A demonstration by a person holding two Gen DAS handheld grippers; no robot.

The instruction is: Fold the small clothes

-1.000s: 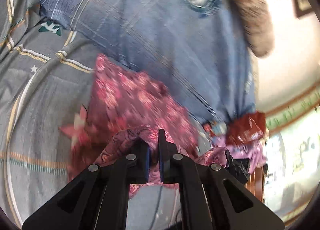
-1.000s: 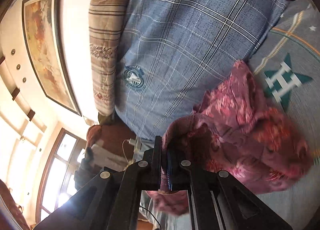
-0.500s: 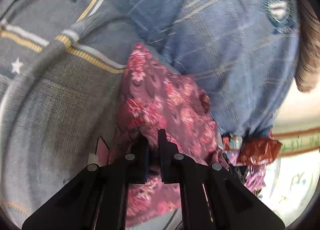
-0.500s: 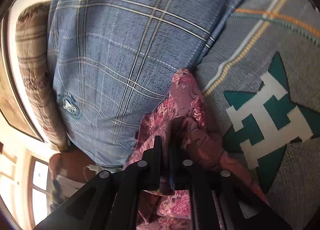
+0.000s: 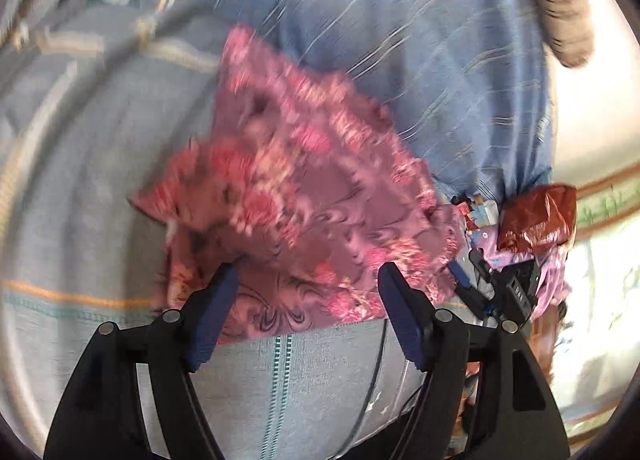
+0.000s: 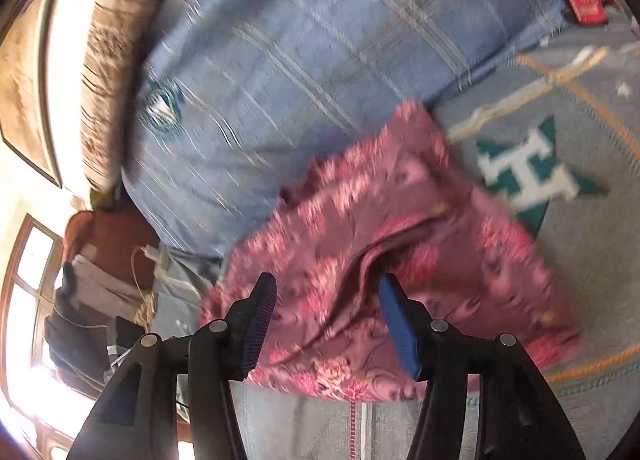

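A pink floral garment (image 5: pixel 304 195) lies folded on the grey bedspread (image 5: pixel 80 187), its far corner against a blue plaid pillow (image 5: pixel 420 43). My left gripper (image 5: pixel 308 272) is open and empty, its fingers just over the garment's near edge. In the right wrist view the same garment (image 6: pixel 400 268) lies on the bedspread (image 6: pixel 580 260) with a raised crease in the middle. My right gripper (image 6: pixel 326 284) is open and empty above the garment's near part. Both views are motion-blurred.
A beige striped bolster (image 6: pixel 116 39) lies behind the blue pillow (image 6: pixel 304 59). A red packet (image 5: pixel 536 219) and a black charger with cables (image 5: pixel 508 292) sit at the bed's edge. A red item (image 6: pixel 586 7) lies at the far right. A teal star print (image 6: pixel 532 175) marks the bedspread.
Both grippers have opened and let go of the garment, which now lies folded on the bedspread. Both have drawn back slightly from it.
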